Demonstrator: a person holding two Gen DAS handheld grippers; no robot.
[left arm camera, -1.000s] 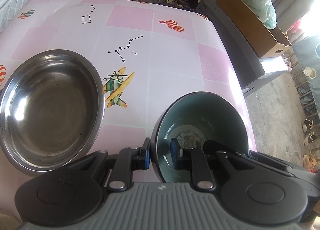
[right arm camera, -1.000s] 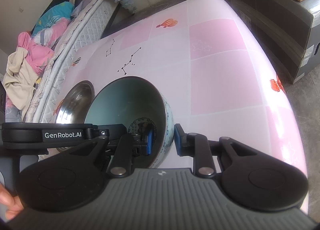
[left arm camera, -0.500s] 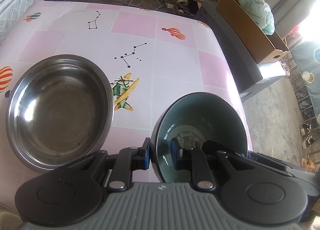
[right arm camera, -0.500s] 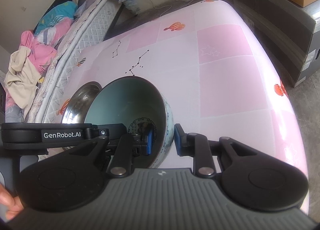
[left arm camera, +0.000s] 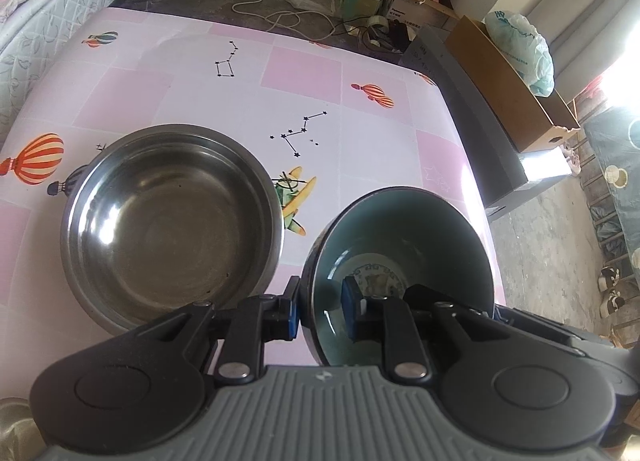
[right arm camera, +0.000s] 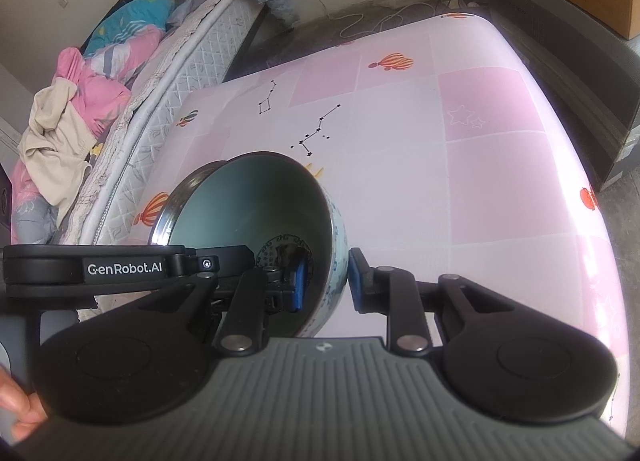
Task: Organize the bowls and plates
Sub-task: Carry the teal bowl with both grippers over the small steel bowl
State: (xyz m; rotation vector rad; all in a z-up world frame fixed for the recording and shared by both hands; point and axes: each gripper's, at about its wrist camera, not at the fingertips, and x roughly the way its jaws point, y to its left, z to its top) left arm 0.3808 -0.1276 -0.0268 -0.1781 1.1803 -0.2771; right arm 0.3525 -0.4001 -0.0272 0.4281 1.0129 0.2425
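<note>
In the left wrist view the left gripper (left arm camera: pixel 320 311) pinches the near-left wall of the teal bowl (left arm camera: pixel 404 245), one blue pad outside the rim and the other inside against the wall. The bowl sits right of centre, low in the frame, tilted so its patterned bottom faces the camera. Left of it, apart from it, the steel bowl (left arm camera: pixel 168 221) rests upright on the table (left arm camera: pixel 360 165), whose pink checked cloth shows balloons and star lines. In the right wrist view the right gripper (right arm camera: pixel 330 281) pinches the opposite wall of the same bowl (right arm camera: pixel 248 205), one pad inside, one against the blue-and-white outer side. The steel bowl's rim (right arm camera: pixel 180 197) peeks out behind it at centre left. A hand (right arm camera: pixel 16 409) shows at the lower left edge
</note>
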